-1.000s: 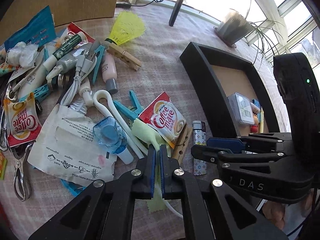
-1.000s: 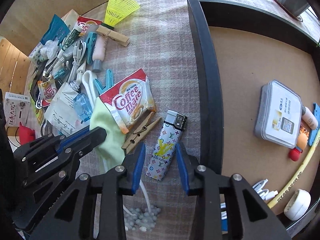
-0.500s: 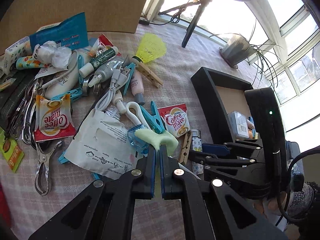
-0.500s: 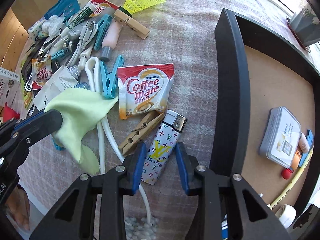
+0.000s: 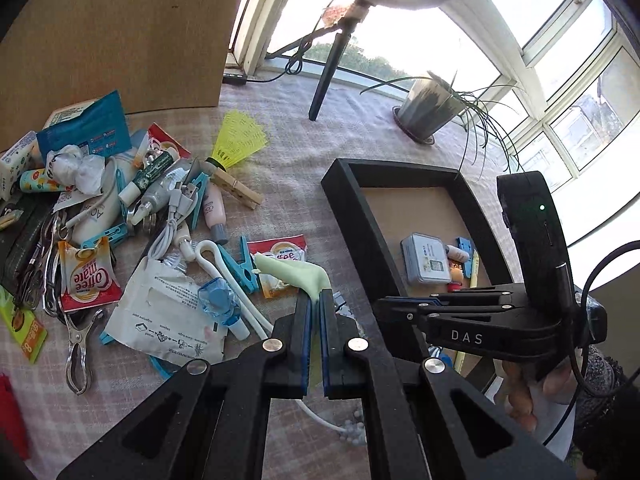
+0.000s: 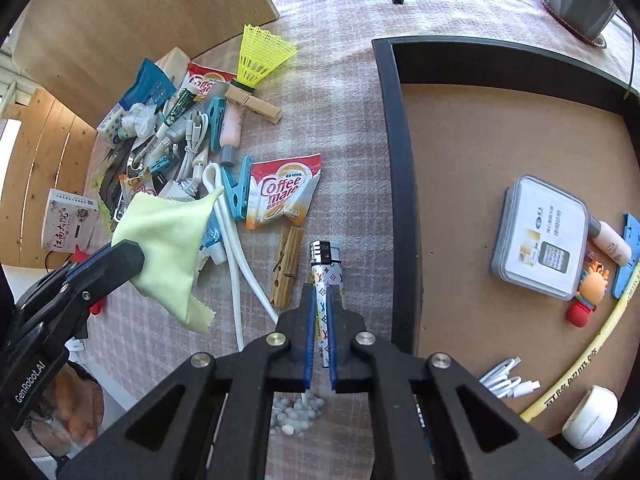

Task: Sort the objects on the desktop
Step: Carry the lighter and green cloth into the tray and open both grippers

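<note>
My left gripper (image 5: 315, 300) is shut on a pale green cloth (image 5: 296, 276) that hangs clear of the table. In the right wrist view the left gripper (image 6: 128, 254) shows at the left with the cloth (image 6: 168, 240) draped from it. My right gripper (image 6: 320, 296) has its jaws closing tight on a patterned lighter (image 6: 326, 268). The pads press both its sides, and its metal head sticks out past the fingertips. The black tray (image 6: 400, 184) lies just right of the lighter. In the left wrist view the right gripper (image 5: 384, 304) hovers by the tray's rim (image 5: 352, 216).
A Coffee mate sachet (image 6: 280, 196), a wooden clothespin (image 6: 286, 272), a white hook (image 6: 236, 240), blue clips and a yellow shuttlecock (image 6: 260, 56) lie left of the tray. Inside it are a grey tin (image 6: 540, 236), a toy, cables and a tape roll. A potted plant (image 5: 424, 108) stands behind.
The right jaws went from wide apart to shut on the lighter and rose with it. The left gripper lifted the green cloth higher off the pile.
</note>
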A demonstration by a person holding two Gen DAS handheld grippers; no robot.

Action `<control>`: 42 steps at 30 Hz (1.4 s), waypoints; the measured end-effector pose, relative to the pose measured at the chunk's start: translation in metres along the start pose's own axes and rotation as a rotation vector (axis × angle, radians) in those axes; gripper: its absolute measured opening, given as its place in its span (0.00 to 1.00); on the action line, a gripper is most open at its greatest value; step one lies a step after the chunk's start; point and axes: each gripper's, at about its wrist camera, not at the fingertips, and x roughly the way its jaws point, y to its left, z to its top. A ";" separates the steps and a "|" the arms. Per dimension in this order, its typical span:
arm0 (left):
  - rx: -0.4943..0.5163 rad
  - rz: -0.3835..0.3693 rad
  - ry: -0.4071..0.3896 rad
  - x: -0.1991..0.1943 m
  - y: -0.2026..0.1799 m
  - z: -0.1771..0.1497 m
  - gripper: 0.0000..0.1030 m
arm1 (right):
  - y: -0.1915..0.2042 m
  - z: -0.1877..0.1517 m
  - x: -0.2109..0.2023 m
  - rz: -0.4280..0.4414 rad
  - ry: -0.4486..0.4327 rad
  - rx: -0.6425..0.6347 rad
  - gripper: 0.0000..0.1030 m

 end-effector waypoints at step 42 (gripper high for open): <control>0.178 -0.150 0.045 0.024 -0.133 -0.003 0.03 | -0.097 -0.024 -0.096 -0.137 -0.224 0.085 0.22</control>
